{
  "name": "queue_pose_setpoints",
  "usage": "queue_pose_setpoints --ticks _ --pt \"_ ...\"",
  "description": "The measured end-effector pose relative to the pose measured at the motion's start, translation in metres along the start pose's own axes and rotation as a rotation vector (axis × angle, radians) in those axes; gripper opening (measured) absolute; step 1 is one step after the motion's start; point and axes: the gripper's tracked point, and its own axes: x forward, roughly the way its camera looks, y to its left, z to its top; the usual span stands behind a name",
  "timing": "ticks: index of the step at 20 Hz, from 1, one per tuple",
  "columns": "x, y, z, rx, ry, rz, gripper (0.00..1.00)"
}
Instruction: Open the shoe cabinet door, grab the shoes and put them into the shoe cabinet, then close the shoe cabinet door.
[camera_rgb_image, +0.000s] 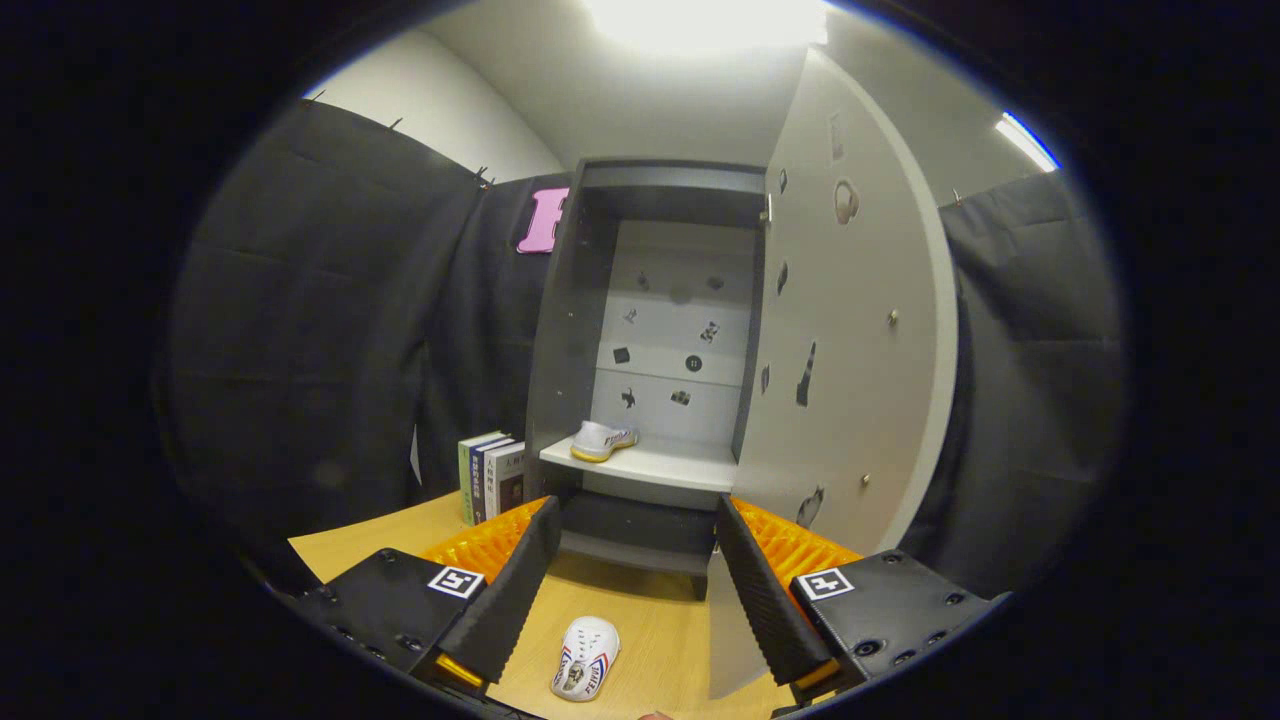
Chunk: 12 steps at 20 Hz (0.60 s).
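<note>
A booth hung with black cloth holds a pale wooden table (640, 620), lit by a bright ceiling lamp far overhead; on the table, low between the two fingers and close to their bases, lies a white shoe (586, 657) with red and blue stripes on its side, its length running toward the cabinet and away; neither finger touches it. The gripper (634, 520) is spread wide, its fingers released and holding nothing; the tips frame the lower part of the shoe cabinet (570, 330) just beyond them. The cabinet stands at the far side of the table, grey outside and pale inside; its door (850, 360) is swung open to the right, the inner face turned toward the camera and dotted with small stickers and a couple of round knobs. Inside, on a light shelf (650, 465) a little above the fingertips, rests a second shoe (602, 440), white with a yellow sole edge, lying toward the left end of the shelf; the back panel behind it carries more small dark stickers. Left of the cabinet, just beside its wall, a few books (492, 478) stand upright on the table, spines facing near.
</note>
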Motion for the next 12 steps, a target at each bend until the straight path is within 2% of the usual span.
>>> queue_pose_setpoints --ticks 6,12 --pt "0.049 0.017 -0.099 0.043 0.194 0.019 0.98" --pt "0.071 0.055 -0.188 0.085 0.379 0.098 0.98"
